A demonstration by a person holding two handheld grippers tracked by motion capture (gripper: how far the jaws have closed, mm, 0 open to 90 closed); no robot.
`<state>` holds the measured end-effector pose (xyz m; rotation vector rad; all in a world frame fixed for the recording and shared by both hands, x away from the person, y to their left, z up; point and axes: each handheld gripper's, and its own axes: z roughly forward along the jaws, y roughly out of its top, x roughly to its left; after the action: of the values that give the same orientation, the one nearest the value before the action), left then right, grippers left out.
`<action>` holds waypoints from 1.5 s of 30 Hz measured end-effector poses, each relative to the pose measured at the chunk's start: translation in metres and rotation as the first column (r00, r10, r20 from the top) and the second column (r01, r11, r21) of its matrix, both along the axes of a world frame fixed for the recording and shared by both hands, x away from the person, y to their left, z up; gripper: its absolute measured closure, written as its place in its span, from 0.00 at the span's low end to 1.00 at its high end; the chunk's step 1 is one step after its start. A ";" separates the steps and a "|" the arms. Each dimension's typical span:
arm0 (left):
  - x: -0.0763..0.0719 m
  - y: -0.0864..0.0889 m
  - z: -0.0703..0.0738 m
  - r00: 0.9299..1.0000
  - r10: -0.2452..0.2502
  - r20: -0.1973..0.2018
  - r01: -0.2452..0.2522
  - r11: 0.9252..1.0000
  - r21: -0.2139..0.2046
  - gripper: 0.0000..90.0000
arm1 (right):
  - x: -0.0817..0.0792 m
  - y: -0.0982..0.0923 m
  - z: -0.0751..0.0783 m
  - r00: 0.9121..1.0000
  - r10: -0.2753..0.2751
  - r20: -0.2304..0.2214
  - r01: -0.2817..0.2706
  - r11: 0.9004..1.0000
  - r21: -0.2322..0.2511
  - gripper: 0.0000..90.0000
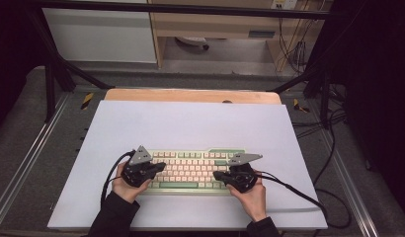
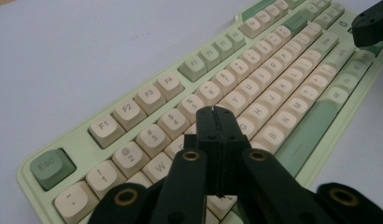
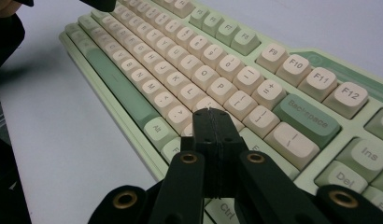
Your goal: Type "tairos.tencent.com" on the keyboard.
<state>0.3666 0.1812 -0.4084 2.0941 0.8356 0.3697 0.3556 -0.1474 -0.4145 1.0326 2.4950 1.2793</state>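
The jaws of the left gripper are pressed together with nothing between them. In the left gripper view their tip is over the keys near the left end of the keyboard, by the number row. I cannot tell if the tip touches a key.

The jaws of the right gripper are pressed together too, and they hold nothing. In the right gripper view their tip is over the keys at the right end, just in front of the green Backspace key. I cannot tell if it touches.

From the high view, the left gripper points in from the left end of the keyboard and the right gripper points in from the right end. A hand holds each one, the left hand and the right hand, and a black cable trails from each.

The keyboard is pale green with cream keys and a long green space bar. It lies flat on a white sheet that covers the bench. It sits near the front edge, about in the middle from left to right.
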 end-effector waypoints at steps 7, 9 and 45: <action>0.006 -0.013 -0.003 1.000 -0.008 -0.011 0.008 1.000 0.010 1.00 | -0.002 -0.005 0.000 1.000 -0.003 0.005 0.003 1.000 0.002 1.00; 0.008 -0.017 -0.004 1.000 -0.009 -0.013 0.009 1.000 0.012 1.00 | -0.002 -0.007 0.000 1.000 -0.005 0.003 0.005 1.000 0.004 1.00; 0.016 -0.032 -0.018 1.000 -0.018 -0.025 0.018 0.999 0.027 1.00 | -0.002 -0.009 -0.002 1.000 -0.011 0.001 0.011 1.000 0.010 1.00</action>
<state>0.3829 0.1488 -0.4264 2.1345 0.8300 0.3476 0.3532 -0.1566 -0.4169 1.0461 2.4818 1.2906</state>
